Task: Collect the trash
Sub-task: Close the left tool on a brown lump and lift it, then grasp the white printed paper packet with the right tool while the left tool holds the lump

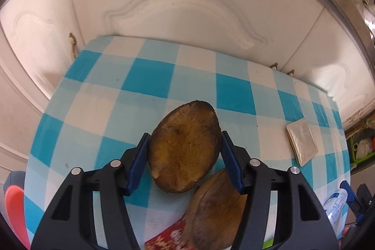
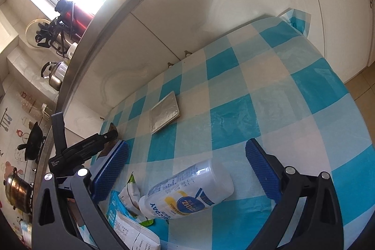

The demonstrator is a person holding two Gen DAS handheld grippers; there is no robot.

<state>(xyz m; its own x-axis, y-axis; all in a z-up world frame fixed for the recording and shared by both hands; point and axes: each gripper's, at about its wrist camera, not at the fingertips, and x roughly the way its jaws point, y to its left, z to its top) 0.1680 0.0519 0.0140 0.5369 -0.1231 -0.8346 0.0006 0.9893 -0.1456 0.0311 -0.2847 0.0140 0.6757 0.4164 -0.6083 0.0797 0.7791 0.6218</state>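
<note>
gripping a brown husk (image 1: 185, 147) — left hand-held gripper (image 1: 185, 149) clenched; right hand-held gripper (image 2: 187, 156) released above bottle (image 2: 187, 193).

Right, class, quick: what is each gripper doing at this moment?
Left gripper: shut on a brown fruit husk half.
Right gripper: open, holding nothing; a white plastic bottle lies between its fingers.

The checked tablecloth (image 2: 269, 90) looks like smooth woven cloth, matt. On it, the brown husk half (image 1: 185, 147) has a rough, fibrous, dull face. Beside the husk, the square tile (image 1: 302, 144) appears glazed, slightly glossy. The bottle (image 2: 189, 191) is translucent plastic with a shiny printed label; ribbed blue pads (image 2: 262, 168) look rubbery.
</note>
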